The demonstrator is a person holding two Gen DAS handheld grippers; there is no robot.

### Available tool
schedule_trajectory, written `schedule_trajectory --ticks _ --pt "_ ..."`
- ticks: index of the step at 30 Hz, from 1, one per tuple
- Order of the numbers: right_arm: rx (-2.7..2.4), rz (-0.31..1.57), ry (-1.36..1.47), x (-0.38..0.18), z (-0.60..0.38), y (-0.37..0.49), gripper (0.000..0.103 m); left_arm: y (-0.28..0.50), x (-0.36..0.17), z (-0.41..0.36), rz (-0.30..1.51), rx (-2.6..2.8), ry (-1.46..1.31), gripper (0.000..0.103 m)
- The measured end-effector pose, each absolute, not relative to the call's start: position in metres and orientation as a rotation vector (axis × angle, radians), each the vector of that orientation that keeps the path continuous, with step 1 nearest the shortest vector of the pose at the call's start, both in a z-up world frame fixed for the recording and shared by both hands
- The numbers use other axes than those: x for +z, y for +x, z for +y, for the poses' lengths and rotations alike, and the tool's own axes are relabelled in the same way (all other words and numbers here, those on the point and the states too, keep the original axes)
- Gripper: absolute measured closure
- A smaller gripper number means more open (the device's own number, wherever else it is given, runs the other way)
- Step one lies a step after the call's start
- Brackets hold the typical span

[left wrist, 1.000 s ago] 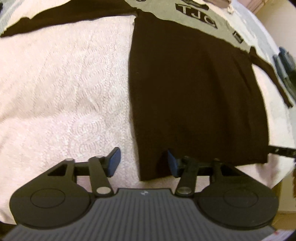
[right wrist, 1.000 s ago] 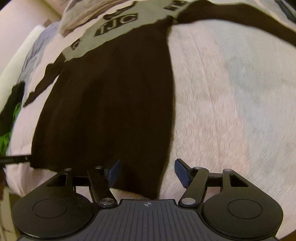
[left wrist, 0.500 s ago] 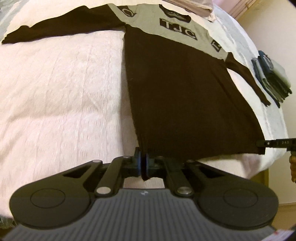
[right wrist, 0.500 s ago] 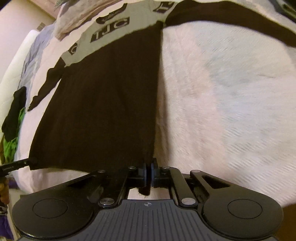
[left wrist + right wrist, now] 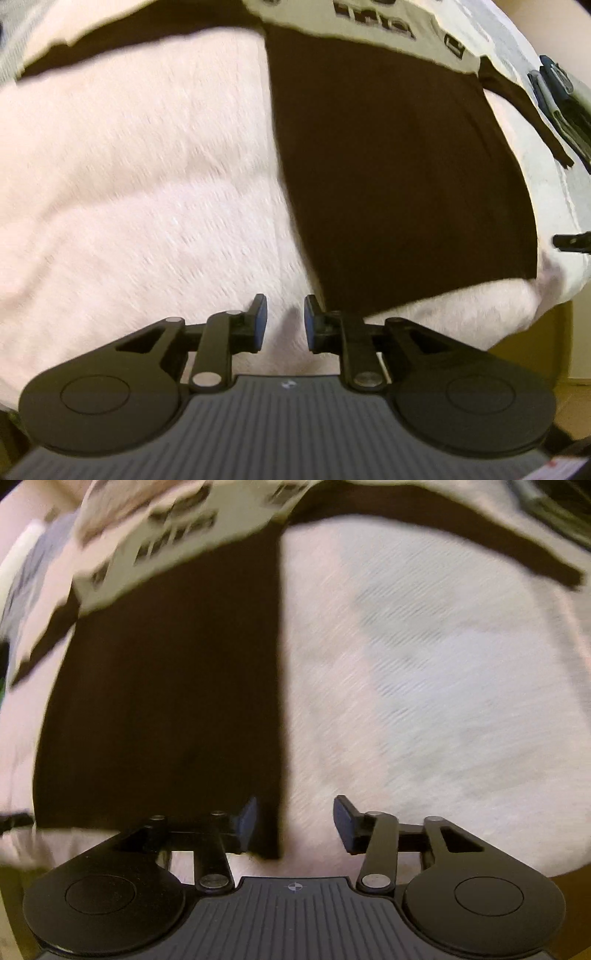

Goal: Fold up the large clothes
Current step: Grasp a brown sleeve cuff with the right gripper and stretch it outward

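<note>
Bedding (image 5: 129, 177) in pale pink fills both views, and on it a dark sweater (image 5: 388, 155) is spread flat, its long axis running from the hem at the lower frame up to the grey chest panel at the top. In the left wrist view the hem corner is seen just right of the left gripper (image 5: 282, 323), whose jaws stand narrowly parted and hold nothing. In the right wrist view the other corner lies between the widely parted jaws of the right gripper (image 5: 293, 821), judged better placed for a pinch.
</note>
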State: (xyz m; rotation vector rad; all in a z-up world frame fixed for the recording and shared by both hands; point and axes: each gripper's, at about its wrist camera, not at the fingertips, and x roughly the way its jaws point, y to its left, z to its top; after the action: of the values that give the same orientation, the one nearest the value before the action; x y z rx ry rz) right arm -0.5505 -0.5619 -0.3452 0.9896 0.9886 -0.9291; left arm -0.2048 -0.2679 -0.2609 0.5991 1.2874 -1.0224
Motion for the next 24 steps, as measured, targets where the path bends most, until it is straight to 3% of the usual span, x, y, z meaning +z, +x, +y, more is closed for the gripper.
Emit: schedule_trajectory --ticks 9,14,24 --pt "-1.158 0.812 0.889 -0.291 -0.662 -0.639 0.058 -0.224 -0.196 -0.385 1.084 -1.086 0.593 0.087" --pt "-1.23 0.77 0.888 -0.307 -0.739 -0.707 0.058 -0.266 -0.199 -0.471 1.071 -1.082 0.61 0.087" --pt "-0.863 1.228 0.301 -0.372 -0.81 -0.722 0.058 -0.373 -0.24 -0.625 1.103 -1.188 0.696 0.083"
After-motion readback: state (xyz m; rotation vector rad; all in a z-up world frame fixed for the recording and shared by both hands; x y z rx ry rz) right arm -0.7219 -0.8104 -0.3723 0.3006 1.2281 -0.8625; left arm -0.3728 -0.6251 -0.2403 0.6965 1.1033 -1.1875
